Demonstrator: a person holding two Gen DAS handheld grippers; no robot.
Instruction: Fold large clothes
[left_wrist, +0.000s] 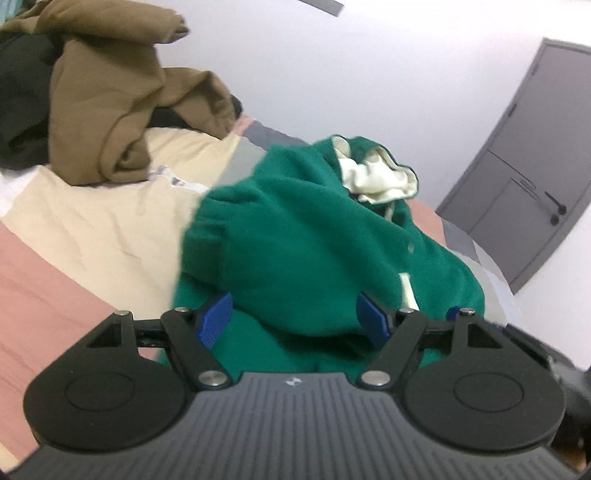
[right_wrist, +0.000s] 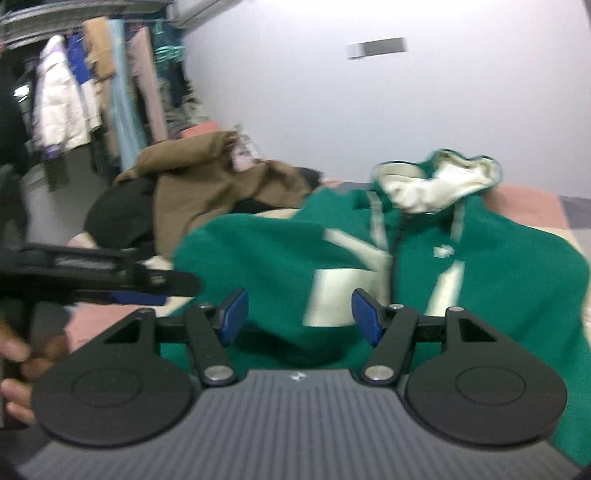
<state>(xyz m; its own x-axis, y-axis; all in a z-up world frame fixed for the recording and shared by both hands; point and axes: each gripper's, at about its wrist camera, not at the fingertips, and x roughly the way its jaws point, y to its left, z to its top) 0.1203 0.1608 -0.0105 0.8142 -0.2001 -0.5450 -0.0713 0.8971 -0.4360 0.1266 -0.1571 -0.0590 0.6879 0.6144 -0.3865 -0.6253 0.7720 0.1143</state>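
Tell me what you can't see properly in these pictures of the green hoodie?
- Green hoodie: its near hem, left wrist view, hidden behind the left gripper.
- Small white chest logo: right wrist view, too blurred to read.
- Black garment: left wrist view, mostly buried under the brown garment, cut off by the edge.
- Hanging clothes: right wrist view, smeared by blur.

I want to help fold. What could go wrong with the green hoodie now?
The green hoodie lies bunched, one sleeve flopped across its front, so folding now could trap wrinkles. Both tools, left tool and right tool, are open and gripping nothing. The brown garment piled close by could get snagged.
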